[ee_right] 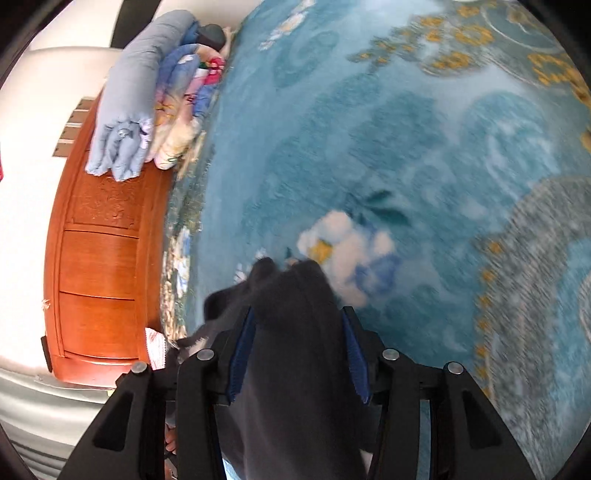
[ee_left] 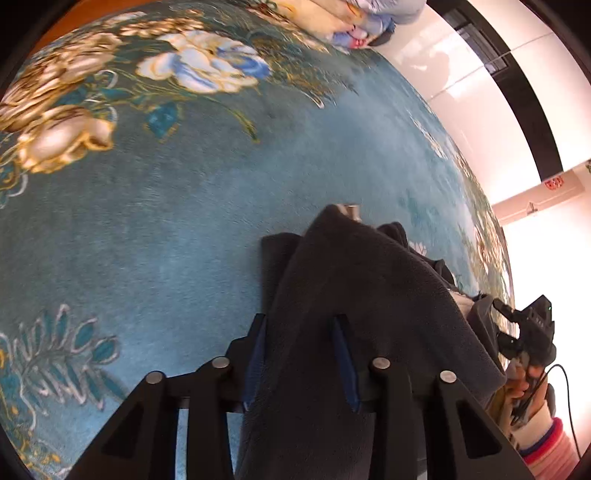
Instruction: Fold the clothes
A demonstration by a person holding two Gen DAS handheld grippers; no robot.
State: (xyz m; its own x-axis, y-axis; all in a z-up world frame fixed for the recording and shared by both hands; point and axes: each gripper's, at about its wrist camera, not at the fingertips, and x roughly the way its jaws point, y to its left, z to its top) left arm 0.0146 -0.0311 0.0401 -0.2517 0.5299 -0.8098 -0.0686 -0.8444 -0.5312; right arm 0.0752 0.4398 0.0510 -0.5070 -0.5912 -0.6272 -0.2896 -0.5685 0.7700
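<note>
A dark grey fleece garment (ee_left: pixel 362 266) hangs over the teal floral bedspread (ee_left: pixel 184 206). In the left wrist view my left gripper (ee_left: pixel 300 319) is shut on it: the cloth fills the gap between the blue pads (ee_left: pixel 255 354) and spills over the right finger. At the far right of that view my right gripper (ee_left: pixel 504 323) holds the garment's other end. In the right wrist view a thick bunch of the same garment (ee_right: pixel 288 369) sits packed between the blue pads (ee_right: pixel 240 354) of my right gripper (ee_right: pixel 298 310), lifted above the bedspread (ee_right: pixel 406 147).
Folded pale blue and floral bedding (ee_right: pixel 125 110) is stacked at the bed's end, also seen as bedding (ee_left: pixel 369 22) at the top. An orange wooden bed frame (ee_right: pixel 99 258) borders the left. A person's hand in a striped sleeve (ee_left: pixel 543 439) holds the right gripper.
</note>
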